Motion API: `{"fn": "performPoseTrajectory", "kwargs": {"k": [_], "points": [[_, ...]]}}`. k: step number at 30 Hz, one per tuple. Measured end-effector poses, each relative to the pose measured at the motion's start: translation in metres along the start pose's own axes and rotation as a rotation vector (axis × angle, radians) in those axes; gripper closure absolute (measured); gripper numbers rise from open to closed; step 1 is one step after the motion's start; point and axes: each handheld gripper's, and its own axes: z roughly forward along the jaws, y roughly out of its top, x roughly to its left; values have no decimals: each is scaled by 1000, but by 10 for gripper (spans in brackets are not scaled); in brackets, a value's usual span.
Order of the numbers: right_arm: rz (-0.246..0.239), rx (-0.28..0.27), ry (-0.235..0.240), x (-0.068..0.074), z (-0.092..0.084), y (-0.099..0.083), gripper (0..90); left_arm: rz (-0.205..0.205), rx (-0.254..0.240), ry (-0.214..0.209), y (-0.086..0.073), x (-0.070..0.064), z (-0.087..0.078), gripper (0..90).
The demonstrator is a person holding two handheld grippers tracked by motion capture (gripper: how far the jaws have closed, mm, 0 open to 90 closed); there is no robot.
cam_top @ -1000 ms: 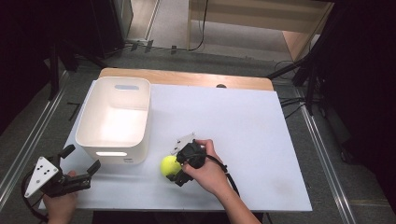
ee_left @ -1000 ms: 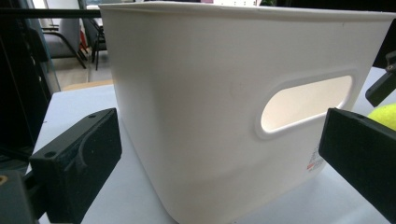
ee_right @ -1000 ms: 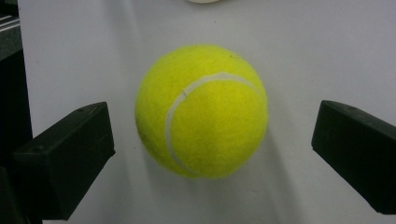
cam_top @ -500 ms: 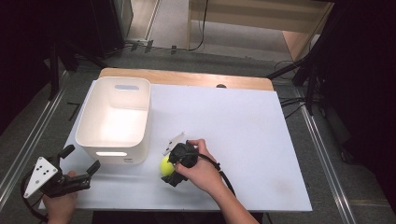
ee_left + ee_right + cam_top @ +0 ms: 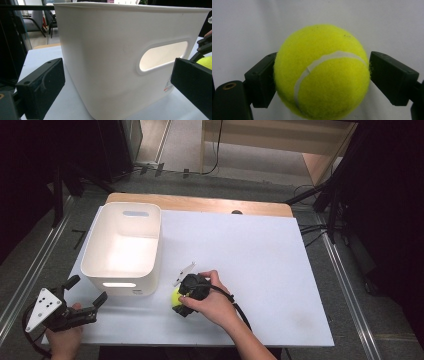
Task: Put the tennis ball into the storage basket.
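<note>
A yellow-green tennis ball (image 5: 175, 298) lies on the white table top (image 5: 260, 250), just off the near right corner of a white plastic bin (image 5: 120, 287). My right gripper (image 5: 182, 303) comes down on it from the right. Its jaws have just been closing, and in the right gripper view both black pads (image 5: 263, 80) touch the sides of the ball (image 5: 322, 62). My left gripper (image 5: 87, 288) hovers open at the table's near left corner and faces the bin's handle wall (image 5: 105, 50). The ball (image 5: 206, 62) peeks past its right jaw.
The bin stands empty at the left of the table, with a handle slot (image 5: 162, 56) in its near wall. A wooden strip (image 5: 200, 204) runs along the far edge. A cable (image 5: 239, 309) trails from the right gripper. Dark stands and floor surround the table.
The right hand has edged a little left over the ball, and its jaws have come in from wide open to touch it. The left gripper has stayed put.
</note>
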Motion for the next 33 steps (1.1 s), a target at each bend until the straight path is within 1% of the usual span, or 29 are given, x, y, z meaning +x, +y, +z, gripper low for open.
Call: {"fn": "performPoseTrajectory", "kwargs": {"k": [4,5,7,10,11,12,13,16,17,20,21,22,24,26,27,30,33], "points": [[-8,2,14,-1,1,0,128,6,4,-1,0,0,0,0],[0,7,33,-1,2,0,181,3,2,0,0,0,0,0],[-2,6,71,-1,2,0,235,5,2,-1,0,0,0,0],[6,12,73,-1,1,1,238,6,5,-1,0,0,0,0],[14,13,81,-2,0,1,239,6,5,-1,0,0,0,0],[14,13,81,-2,0,1,239,6,5,-1,0,0,0,0],[4,11,93,-4,0,0,239,6,5,-1,0,0,0,0],[21,2,87,-6,-5,0,239,8,4,-1,0,0,0,0],[9,-6,83,-7,-6,0,239,8,4,-1,0,0,0,0],[8,-6,81,-7,-10,1,239,8,4,-2,0,0,0,0],[-8,-3,80,-7,-13,3,239,8,4,-2,0,0,0,0],[-8,-3,80,-7,-13,3,239,8,4,-2,0,0,0,0],[-41,4,89,-7,-16,5,239,6,2,-1,0,0,0,0],[-44,6,96,-8,-18,6,239,9,5,-1,0,0,0,0],[-39,-3,102,-8,-19,7,239,9,5,-1,0,0,0,0],[-40,0,100,-8,-22,9,239,6,2,-2,0,0,0,0],[-53,-3,96,-11,-27,13,239,2,0,-2,0,0,0,0]]}}
